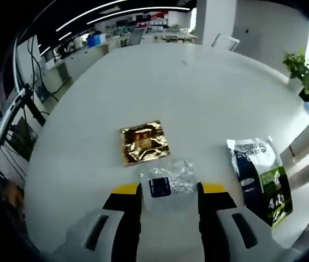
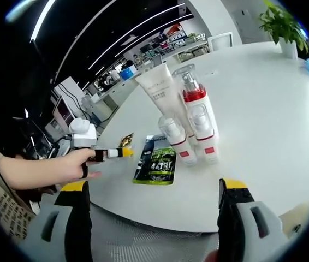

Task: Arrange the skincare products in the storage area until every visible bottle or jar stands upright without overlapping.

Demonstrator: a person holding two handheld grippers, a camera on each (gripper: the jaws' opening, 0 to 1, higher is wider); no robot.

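left claw (image 1: 169,192) open astride clear packet (image 1: 168,183), contents hard to read.

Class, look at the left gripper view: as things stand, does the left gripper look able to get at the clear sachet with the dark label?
Probably yes. The left gripper is open, and the clear sachet lies flat on the white table just ahead between its jaws, with nothing in between.

Two white pump bottles with red bands (image 2: 201,123) and a pale tube (image 2: 159,87) stand upright together, beside flat dark-green (image 2: 155,160), gold (image 1: 143,142) and clear (image 1: 168,183) sachets.
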